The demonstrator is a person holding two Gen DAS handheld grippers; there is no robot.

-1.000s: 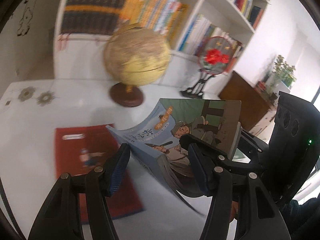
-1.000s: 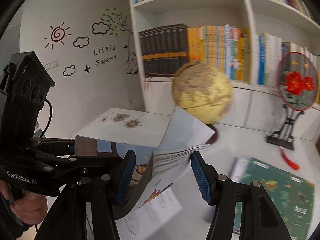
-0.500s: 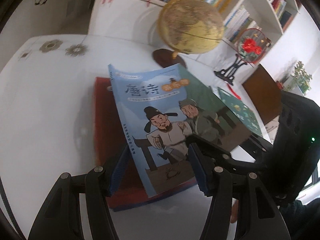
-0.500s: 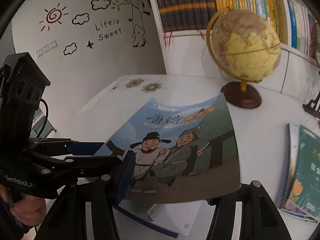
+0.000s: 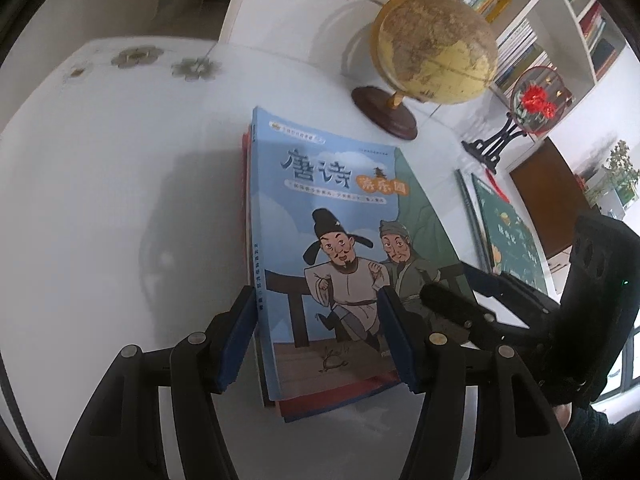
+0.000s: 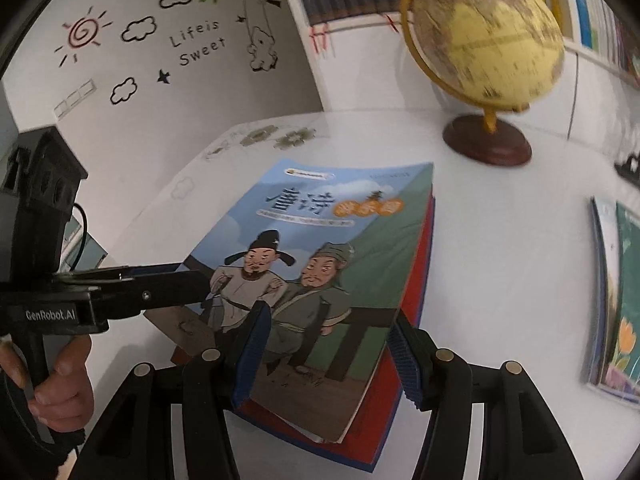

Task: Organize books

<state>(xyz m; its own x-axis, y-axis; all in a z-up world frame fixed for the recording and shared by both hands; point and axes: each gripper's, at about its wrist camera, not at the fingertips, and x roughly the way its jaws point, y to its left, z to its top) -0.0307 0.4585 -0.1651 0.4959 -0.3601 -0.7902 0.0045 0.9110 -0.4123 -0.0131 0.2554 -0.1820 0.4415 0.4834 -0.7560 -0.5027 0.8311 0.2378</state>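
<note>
Grippers first: the left gripper (image 5: 318,336) stands with its jaws apart, poised over the near end of the blue book (image 5: 340,248), one blue pad just beside the spine edge and the other over the cover; nothing is clenched between them. The right gripper (image 6: 328,350) is likewise spread wide, its pads above the near corner of the same blue book (image 6: 316,276), holding nothing; whether either pad touches the cover cannot be told. Outward from the pads, the blue book lies flat, cover up, on a red book (image 6: 404,364), the pair forming a small stack on the white table (image 5: 100,200). Its long axis runs away from both grippers toward the globe (image 5: 436,48), spine on the left side. The red book's edges show past the blue one at the near end and along both sides, so the stack is judged roughly but not exactly squared. Further out, well apart to the right, a green book (image 6: 628,304) lies flat on other thin books. Judgement: the right gripper is the nearer to that green book, and reaching it calls for a sideways move to the right rather than forward.
</note>
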